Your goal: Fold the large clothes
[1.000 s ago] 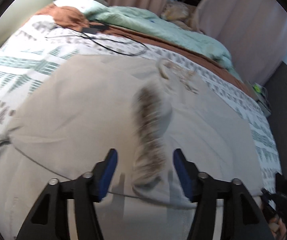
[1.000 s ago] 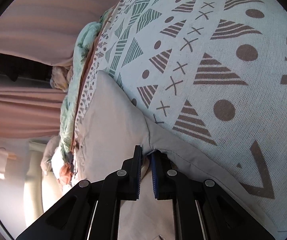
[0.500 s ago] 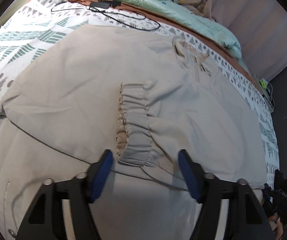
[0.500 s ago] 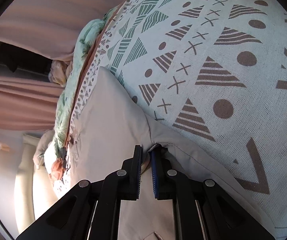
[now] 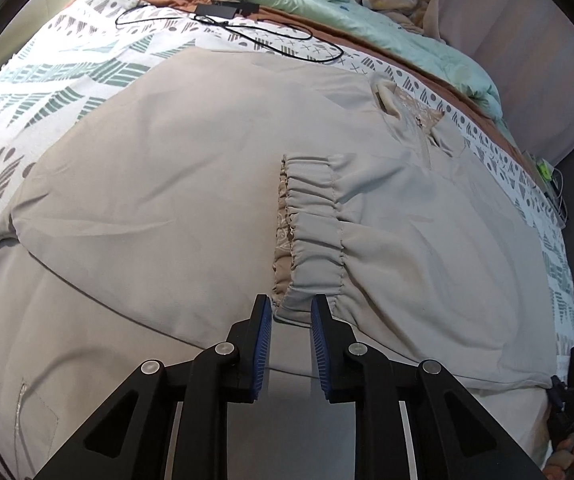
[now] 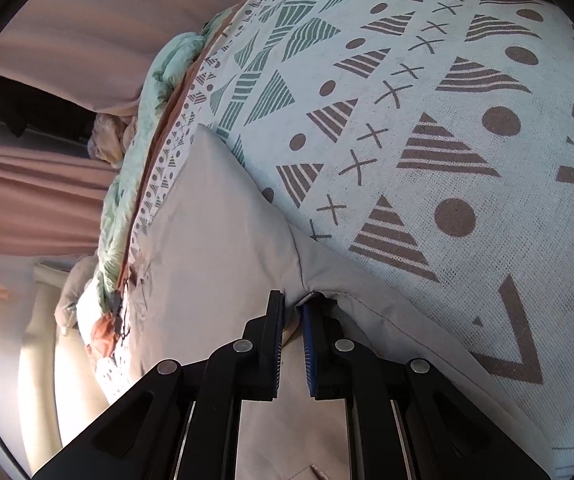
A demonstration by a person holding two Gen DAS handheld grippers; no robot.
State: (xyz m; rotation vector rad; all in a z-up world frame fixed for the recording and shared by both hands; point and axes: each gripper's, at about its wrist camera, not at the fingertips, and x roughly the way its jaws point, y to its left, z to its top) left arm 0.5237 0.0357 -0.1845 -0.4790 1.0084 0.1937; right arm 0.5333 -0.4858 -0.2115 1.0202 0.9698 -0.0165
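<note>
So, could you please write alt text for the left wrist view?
The left gripper, its jaws closing, straddles the corner of an elastic cuff on a beige jacket spread over a patterned bedspread. A black cable lies beyond.

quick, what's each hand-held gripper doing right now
Left hand-held gripper: jaws closing around the cuff, not yet pinching it.
Right hand-held gripper: jaws opening, jacket fold still pinched.
</note>
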